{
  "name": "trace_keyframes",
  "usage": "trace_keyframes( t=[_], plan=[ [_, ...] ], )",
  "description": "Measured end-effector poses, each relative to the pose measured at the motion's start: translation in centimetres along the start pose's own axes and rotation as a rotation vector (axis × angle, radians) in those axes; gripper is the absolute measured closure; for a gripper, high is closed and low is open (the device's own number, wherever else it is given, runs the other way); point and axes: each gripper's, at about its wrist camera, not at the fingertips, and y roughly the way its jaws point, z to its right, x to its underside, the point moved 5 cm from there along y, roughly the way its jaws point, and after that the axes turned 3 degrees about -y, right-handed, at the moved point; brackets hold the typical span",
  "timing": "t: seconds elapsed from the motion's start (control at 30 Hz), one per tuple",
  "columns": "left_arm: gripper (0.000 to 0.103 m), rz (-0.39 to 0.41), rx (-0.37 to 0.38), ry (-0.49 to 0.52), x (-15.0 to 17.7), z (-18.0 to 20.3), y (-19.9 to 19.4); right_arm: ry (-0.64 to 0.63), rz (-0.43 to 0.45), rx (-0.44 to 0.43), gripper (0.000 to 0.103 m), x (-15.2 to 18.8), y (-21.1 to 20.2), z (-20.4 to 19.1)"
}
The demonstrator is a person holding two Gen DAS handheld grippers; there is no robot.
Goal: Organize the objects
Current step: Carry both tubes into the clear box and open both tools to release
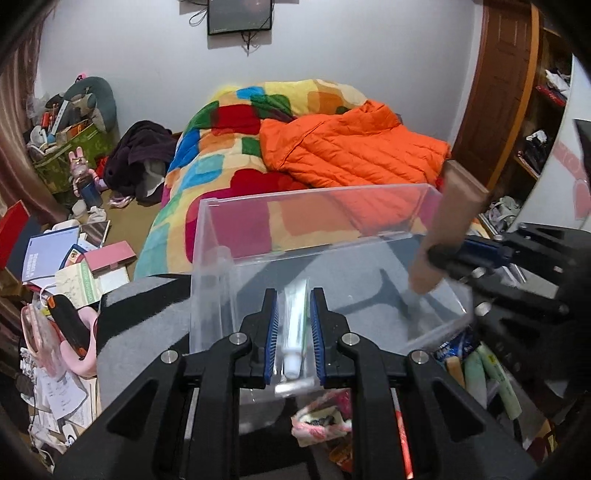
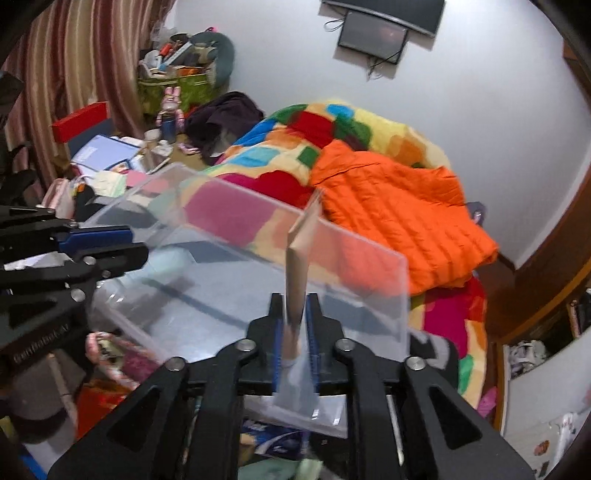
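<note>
In the left wrist view, the left gripper (image 1: 293, 325) pinches a white and green tube (image 1: 295, 332) between its blue pads, cap end toward the camera, over a clear plastic box (image 1: 314, 236). The box stands on a grey surface (image 1: 147, 314). Beyond it lies a bed with a patchwork blanket (image 1: 229, 147) and an orange padded jacket (image 1: 354, 147). Books and papers (image 1: 55, 254) are piled at the left, and a dark screen (image 1: 240, 16) hangs on the white wall. At the right, the right gripper (image 1: 436, 258) clasps a tan tube (image 1: 450, 225) over the box's right end.

In the right wrist view, the right gripper (image 2: 295, 321) holds that tan tube (image 2: 301, 258) upright between nearly closed pads, though blur makes the contact hard to judge. The clear plastic box (image 2: 258, 258) sits below it. The left gripper (image 2: 122, 243) reaches in from the left over the box. A striped curtain (image 2: 74, 55) hangs at the upper left.
</note>
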Motion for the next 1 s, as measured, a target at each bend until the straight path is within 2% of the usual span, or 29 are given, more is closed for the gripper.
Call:
trace_keyframes(
  t=[0.03,0.1,0.17,0.27,0.33,0.47,0.6,0.7,0.77,1.0],
  plan=[
    [0.084,0.004,0.005,0.001,0.0,0.0,-0.3,0.003,0.003,-0.02,0.073,0.1,-0.2,-0.1],
    [0.074,0.019,0.017,-0.005,0.1,0.1,-1.2,0.008,0.02,-0.036,0.065,0.2,-0.8,-0.4],
    [0.07,0.037,0.028,-0.006,0.2,0.1,-2.2,0.009,0.04,-0.053,0.065,0.1,-1.6,-0.6],
    [0.057,0.061,0.035,-0.004,0.5,0.1,-3.7,0.016,0.058,-0.091,0.062,0.3,-3.2,-0.7],
    [0.05,0.077,0.033,-0.005,1.0,-0.1,-4.7,0.031,0.068,-0.118,0.053,0.7,-4.2,-0.4],
    [0.042,0.088,0.033,0.001,2.4,-0.5,-6.3,0.058,0.105,-0.131,0.048,1.6,-6.6,0.8],
    [0.04,0.072,0.023,0.011,4.2,-0.9,-7.0,0.082,0.12,-0.114,0.046,2.2,-7.8,1.9],
    [0.035,0.044,0.031,0.008,5.8,-1.2,-7.1,0.11,0.136,-0.096,0.037,3.1,-8.7,3.2],
    [0.035,0.022,0.027,0.016,7.0,-1.5,-6.7,0.127,0.135,-0.081,0.035,4.0,-8.9,4.1],
    [0.035,-0.072,0.031,0.01,11.2,-2.3,-5.2,0.212,0.059,-0.035,0.035,8.4,-7.8,7.3]
  ],
)
